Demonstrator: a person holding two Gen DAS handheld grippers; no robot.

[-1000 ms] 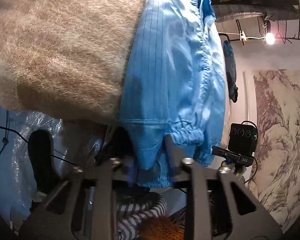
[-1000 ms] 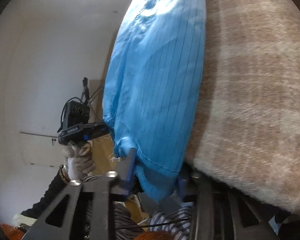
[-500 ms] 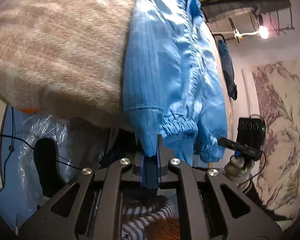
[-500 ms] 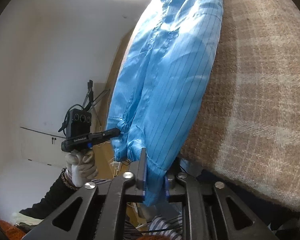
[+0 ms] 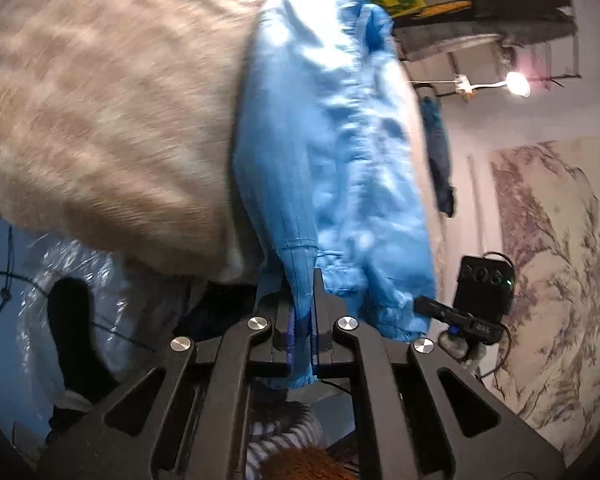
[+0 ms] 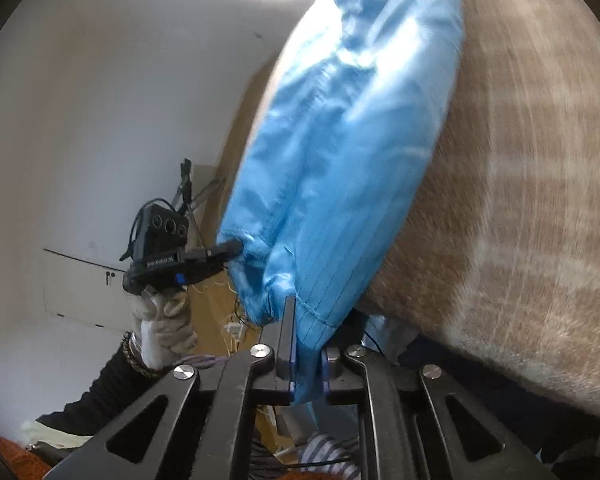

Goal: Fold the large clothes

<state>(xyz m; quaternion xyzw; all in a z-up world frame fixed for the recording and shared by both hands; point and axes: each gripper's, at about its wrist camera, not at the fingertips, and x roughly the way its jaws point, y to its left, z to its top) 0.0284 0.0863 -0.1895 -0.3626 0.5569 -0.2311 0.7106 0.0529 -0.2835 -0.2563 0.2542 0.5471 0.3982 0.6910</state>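
Left gripper (image 5: 301, 322): clamped on blue garment (image 5: 331, 152) hem — cloth rises up-frame.
Right gripper (image 6: 305, 354): pinching same garment's corner — lower centre.

open air toward the white wall (image 6: 80, 120), tan plaid blanket (image 6: 519, 200) apparently pressing the blue garment (image 6: 339, 168), left gripper (image 6: 236, 246) close beside

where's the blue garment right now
The blue garment lies on the beige plaid blanket, its near hem pinched by the left gripper and the right gripper.
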